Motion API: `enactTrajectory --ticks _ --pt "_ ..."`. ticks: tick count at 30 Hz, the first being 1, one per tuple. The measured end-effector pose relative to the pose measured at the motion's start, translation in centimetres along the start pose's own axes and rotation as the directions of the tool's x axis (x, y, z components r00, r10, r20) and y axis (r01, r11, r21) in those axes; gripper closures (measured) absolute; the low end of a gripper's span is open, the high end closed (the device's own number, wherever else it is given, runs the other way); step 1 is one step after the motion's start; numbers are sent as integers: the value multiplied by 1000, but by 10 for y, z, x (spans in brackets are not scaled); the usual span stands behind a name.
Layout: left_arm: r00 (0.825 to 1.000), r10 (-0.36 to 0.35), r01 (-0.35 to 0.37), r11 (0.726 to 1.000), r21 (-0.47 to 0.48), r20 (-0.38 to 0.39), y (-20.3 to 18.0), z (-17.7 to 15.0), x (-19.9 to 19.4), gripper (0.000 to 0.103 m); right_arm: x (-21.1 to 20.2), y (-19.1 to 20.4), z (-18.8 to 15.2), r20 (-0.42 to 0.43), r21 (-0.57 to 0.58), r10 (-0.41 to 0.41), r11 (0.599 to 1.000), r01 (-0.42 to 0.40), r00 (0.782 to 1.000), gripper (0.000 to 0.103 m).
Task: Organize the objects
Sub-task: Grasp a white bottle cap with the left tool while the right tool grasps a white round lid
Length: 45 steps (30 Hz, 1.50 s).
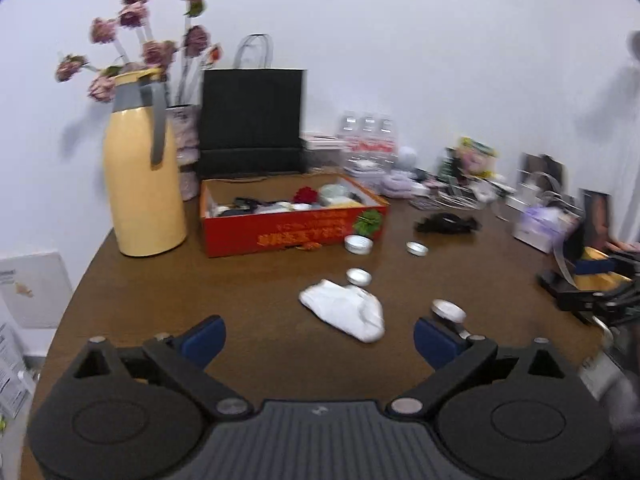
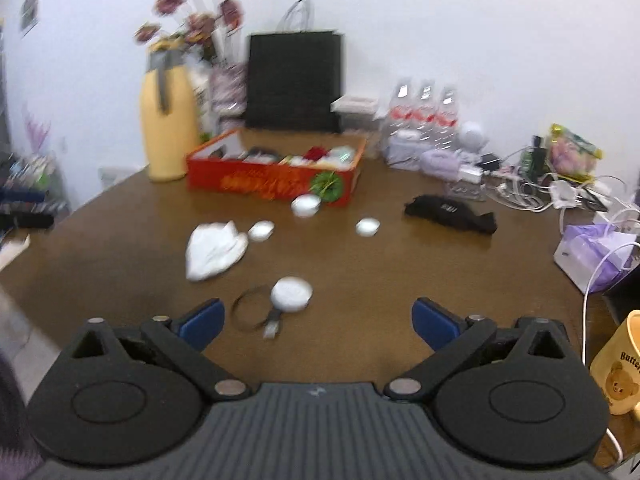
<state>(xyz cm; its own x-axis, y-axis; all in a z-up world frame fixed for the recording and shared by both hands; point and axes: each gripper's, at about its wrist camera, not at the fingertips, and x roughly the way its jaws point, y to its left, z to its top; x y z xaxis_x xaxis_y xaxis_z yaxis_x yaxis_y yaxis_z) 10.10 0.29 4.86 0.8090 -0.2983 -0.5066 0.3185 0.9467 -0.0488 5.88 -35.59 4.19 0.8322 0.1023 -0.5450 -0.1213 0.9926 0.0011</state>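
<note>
Red box (image 2: 276, 182) sat far-centre on the brown table (image 2: 120, 248), already holding small items. Four small round tins lay loose nearer: one (image 2: 306, 205) touching the box front, others mid-table (image 2: 262, 231) (image 2: 368, 227) (image 2: 291, 294). White cloth (image 2: 214, 250) lay left of them, black pouch (image 2: 450, 212) right. Left gripper (image 1: 320, 334) and right gripper (image 2: 316, 316) were both spread wide, holding nothing.

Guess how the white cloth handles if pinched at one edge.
Probably floppy: the cloth lies crumpled flat on the table, so it should drape rather than hold shape. Likely light. It touches a small tin, which a drag might nudge.
</note>
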Motion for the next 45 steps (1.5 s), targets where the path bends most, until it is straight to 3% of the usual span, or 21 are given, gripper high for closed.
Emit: enactTrajectory --ticks 2,6,9,14,19,22,25,26,27,28,30,32,33,34,40,45 --pt "1000 12 -13 1000 -19 -11 -9 4 31 4 19 -8 5 19 35 9 999 -10 1000 14" --pt "997 -80 80 996 -30 -3 -25 25 93 8 68 -23 22 7 40 -1 999 1 1000 32" --pt "994 -107 107 994 12 -14 -39 41 143 17 113 -33 42 3 24 -21 999 21 1000 36" --pt "987 -126 135 988 77 -103 -56 40 219 34 197 -38 79 -34 24 69 997 -68 997 43" --pt "968 -135 153 986 69 -212 -58 32 261 73 284 -34 103 -121 83 163 985 -154 979 66" --pt "966 -145 159 986 50 -214 -52 34 268 87 320 -20 107 -158 42 120 992 -115 980 79" --pt "965 -151 165 985 48 -217 -52 35 271 87 337 -12 102 -189 35 135 991 -131 973 91" --pt "965 -147 162 985 53 -215 -52 35 271 86 339 -10 100 -197 34 135 991 -131 971 92" --pt "968 -138 151 987 49 -208 -52 36 271 78 339 -9 98 -194 29 133 991 -130 972 93" --pt "973 -129 140 989 46 -191 -53 37 271 55 336 -8 97 -192 25 132 991 -129 972 95" --pt "979 -123 135 989 66 -163 -56 40 271 41 331 -11 96 -188 28 134 991 -131 973 96" --pt "971 -144 162 984 81 -191 -61 43 280 48 322 -14 94 -180 31 121 993 -117 976 97" --pt "966 -147 166 983 74 -213 -63 43 286 58 320 -16 95 -176 31 112 994 -108 978 97" --pt "973 -118 138 986 91 -197 -66 44 286 77 314 -19 94 -168 33 98 995 -94 981 97" --pt "980 -119 129 990 51 -159 -58 49 241 76 242 -20 81 -77 23 50 999 -49 996 97" --pt "994 -103 103 995 -17 -33 -34 43 143 76 155 -2 44 -42 -17 39 999 -40 998 97"
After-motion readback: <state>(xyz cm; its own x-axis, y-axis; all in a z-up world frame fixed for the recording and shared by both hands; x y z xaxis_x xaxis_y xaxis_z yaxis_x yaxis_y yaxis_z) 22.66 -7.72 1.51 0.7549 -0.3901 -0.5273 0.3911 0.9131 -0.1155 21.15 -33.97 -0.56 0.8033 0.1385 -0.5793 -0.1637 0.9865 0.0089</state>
